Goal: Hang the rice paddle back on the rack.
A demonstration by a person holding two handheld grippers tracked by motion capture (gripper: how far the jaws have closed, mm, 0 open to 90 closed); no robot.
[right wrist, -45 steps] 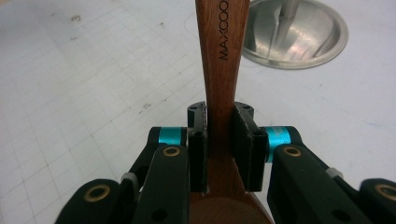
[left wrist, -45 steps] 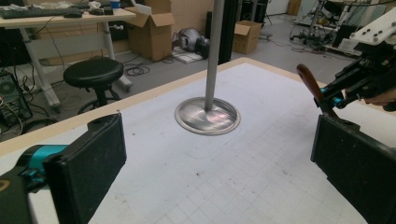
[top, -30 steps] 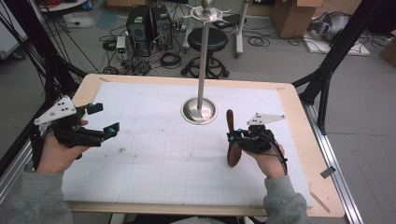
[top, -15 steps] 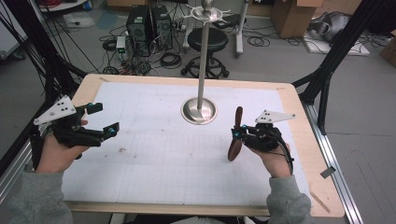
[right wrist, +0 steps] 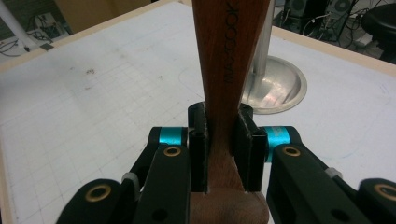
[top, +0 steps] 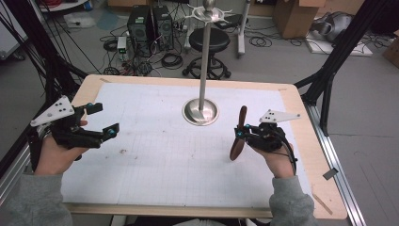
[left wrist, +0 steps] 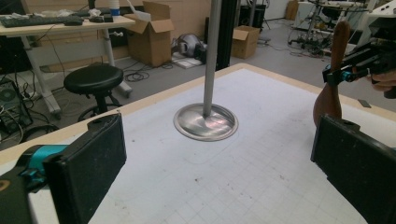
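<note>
Now the right gripper clamps a wooden spoon upright beside the steel stand; the left gripper hangs wide, nothing between.

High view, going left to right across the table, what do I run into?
Left gripper, open → metal stand on its round base → wooden spoon, held upright → right gripper shut on its handle.
</note>
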